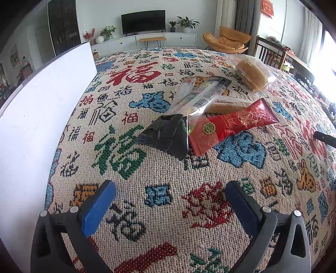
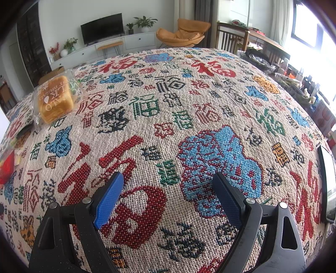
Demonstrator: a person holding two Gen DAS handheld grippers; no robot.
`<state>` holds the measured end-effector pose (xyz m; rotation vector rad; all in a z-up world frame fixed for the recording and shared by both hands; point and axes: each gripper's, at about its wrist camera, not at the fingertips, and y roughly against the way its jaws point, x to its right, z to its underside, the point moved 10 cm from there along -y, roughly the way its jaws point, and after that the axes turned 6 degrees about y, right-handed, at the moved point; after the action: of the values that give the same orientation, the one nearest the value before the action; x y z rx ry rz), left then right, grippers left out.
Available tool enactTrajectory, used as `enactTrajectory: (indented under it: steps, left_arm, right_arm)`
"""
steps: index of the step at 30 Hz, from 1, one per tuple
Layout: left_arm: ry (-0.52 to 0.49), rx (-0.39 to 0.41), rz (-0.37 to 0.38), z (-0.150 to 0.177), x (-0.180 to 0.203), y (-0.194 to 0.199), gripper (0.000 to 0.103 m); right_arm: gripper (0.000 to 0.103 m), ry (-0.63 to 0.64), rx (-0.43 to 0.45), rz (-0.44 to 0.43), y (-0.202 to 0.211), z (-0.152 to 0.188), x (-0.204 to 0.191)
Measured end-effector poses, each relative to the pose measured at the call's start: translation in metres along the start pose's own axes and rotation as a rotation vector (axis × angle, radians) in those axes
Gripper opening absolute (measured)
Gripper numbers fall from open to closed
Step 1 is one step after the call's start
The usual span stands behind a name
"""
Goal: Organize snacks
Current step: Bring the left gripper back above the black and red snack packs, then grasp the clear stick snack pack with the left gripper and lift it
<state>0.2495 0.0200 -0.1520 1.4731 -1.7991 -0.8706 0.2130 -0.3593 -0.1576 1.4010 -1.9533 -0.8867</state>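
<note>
Snacks: red pouch (image 1: 233, 126) beside black pkt (image 1: 168, 134), bread (image 1: 252, 75) apart.

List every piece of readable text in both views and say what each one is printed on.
"BUFFALO MILK TOAST BREAD", seen upside down: clear wrapper of the bread loaf.
"福", repeated in many sizes and colours: woven tablecloth.
Round gold emblem and gold pattern on the red packet: too small to read.
Barcode and print on the long clear-and-black packet: blurred.
Print on the tan packet behind it: illegible.
Red wall hanging: blurred.
</note>
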Motion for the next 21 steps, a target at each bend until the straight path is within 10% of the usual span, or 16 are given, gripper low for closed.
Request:
enactTrajectory:
  steps: [8, 16, 19, 21]
  left_arm:
    - [0.004, -0.014, 0.146, -0.013, 0.012, 0.039, 0.102]
    - [-0.111, -0.018, 0.088, -0.088, 0.036, 0.023, 0.099]
    - [-0.249, -0.105, -0.022, -0.088, 0.045, -0.015, 0.072]
    - [-0.269, -0.165, -0.04, -0.079, 0.045, -0.032, 0.026]
  right_arm:
    - [0.089, 0.0, 0.0, 0.0, 0.0, 0.0, 0.0]
    - [0.089, -0.001, 0.0, -0.001, 0.0, 0.0, 0.0]
    - [0.089, -0.001, 0.0, -0.001, 0.0, 0.0, 0.0]
    - [0.089, -0.001, 0.0, -0.001, 0.0, 0.0, 0.0]
